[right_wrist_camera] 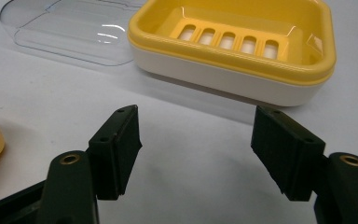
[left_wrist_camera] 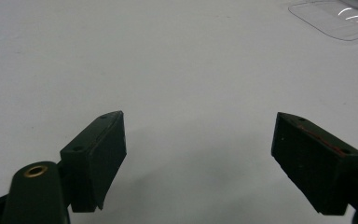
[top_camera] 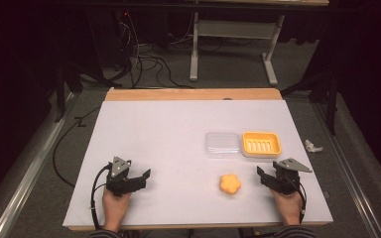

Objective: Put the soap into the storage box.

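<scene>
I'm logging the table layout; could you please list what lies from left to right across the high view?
Left tool → clear lid → orange flower-shaped soap → yellow soap dish → right tool.

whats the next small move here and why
Probably swing the right hand-held gripper left toward the orange flower-shaped soap. Its jaws stand open and empty, and the soap lies loose on the table beside it. The yellow soap dish sits open, its clear lid off alongside.
</scene>
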The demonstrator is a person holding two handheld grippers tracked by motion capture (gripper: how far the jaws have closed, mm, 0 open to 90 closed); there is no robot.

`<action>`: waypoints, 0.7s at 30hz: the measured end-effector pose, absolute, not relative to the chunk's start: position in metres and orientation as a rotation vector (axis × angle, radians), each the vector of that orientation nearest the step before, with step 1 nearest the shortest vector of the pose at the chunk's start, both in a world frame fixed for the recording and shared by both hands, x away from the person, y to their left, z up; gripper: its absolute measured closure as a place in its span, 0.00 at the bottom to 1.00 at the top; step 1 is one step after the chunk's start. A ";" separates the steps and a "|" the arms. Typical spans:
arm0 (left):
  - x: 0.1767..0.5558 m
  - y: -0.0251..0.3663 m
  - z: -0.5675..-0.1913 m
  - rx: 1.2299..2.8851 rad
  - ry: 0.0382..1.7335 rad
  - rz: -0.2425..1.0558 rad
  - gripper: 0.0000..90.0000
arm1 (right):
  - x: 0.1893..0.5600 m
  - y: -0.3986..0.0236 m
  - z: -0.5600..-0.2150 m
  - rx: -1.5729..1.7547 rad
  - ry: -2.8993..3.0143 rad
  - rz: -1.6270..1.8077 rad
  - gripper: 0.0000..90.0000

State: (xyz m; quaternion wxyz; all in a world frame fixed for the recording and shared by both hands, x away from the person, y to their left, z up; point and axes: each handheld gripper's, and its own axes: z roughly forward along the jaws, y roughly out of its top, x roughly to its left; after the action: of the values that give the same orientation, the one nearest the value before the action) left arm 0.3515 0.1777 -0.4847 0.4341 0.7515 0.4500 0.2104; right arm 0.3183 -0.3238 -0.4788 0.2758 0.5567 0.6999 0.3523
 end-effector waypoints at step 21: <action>0.352 0.178 -0.485 1.872 1.121 0.518 0.20 | 0.320 -0.327 -0.479 1.532 1.862 0.952 0.35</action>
State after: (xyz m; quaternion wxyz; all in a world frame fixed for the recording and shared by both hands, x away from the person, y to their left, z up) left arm 0.3518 0.1778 -0.4848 0.4345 0.7519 0.4501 0.2080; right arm 0.3197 -0.3268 -0.4791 0.2712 0.5689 0.6913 0.3535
